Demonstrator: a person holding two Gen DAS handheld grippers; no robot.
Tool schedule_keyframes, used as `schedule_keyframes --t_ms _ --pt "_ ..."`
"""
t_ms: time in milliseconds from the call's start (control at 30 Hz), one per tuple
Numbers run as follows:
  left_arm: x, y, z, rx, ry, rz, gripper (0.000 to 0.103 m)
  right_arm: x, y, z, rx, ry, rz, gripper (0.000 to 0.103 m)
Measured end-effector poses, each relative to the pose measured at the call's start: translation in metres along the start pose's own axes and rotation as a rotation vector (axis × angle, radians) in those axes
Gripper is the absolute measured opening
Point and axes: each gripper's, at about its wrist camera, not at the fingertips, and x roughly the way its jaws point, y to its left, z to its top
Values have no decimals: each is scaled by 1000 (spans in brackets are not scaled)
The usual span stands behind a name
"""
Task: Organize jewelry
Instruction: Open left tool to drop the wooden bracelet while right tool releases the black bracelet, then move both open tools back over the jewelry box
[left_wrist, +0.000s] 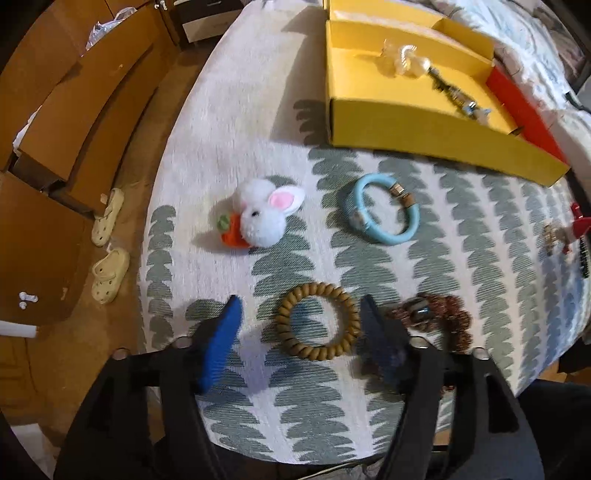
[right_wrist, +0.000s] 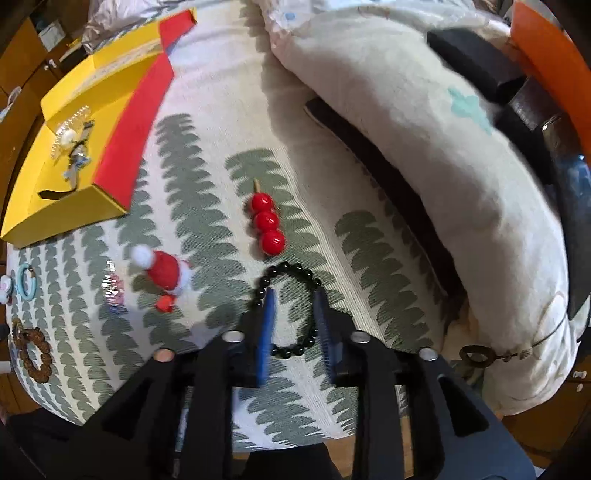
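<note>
Left tongs (left_wrist: 299, 314): apart, around the tan bead bracelet (left_wrist: 317, 320).
Right tongs (right_wrist: 295, 301): apart, over the black bead bracelet (right_wrist: 286, 314).
Next: squeeze, lift, carry to the yellow box (left_wrist: 424, 133).

**Layout on the cloth**

The box (left_wrist: 424, 122) is set at the far edge of the cloth (left_wrist: 221, 110), with a clip (left_wrist: 406, 61) inside it. Nearer, the bunny (left_wrist: 264, 218) is placed left of the ring (left_wrist: 384, 210). Nearest, the wooden bracelet (left_wrist: 317, 321) is laid between the left gripper (left_wrist: 301, 314) fingers, the seed bracelet (left_wrist: 443, 317) just right of it. In the right view, the bead bracelet (right_wrist: 288, 306) is straddled by the right gripper (right_wrist: 295, 306), the skewer (right_wrist: 266, 221) lying beyond it and the Santa (right_wrist: 166, 273) to its left.
</note>
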Motion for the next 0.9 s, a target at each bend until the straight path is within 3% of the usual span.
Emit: schedule_keyframes --t_ms 33,133,233,433,567,900 --pt "-5 0 1 -9 -10 -18 84 -4 0 -1 -5 -9 9 43" --pt "-19 -3 4 -20 -45 -89 89 -23 13 -3 -31 -56 18 65" --pt "-28 -6 5 -23 -68 -116 92 -41 32 -2 -61 -93 44 70" --pt "-38 -12 10 -1 -122 -152 95 -64 66 7 -90 -161 109 75" --pt "-47 -18 13 28 -175 -124 97 -70 88 21 -86 -186 171 75" --pt "-58 -41 52 53 -240 -79 97 -58 181 69 -163 -140 277 75"
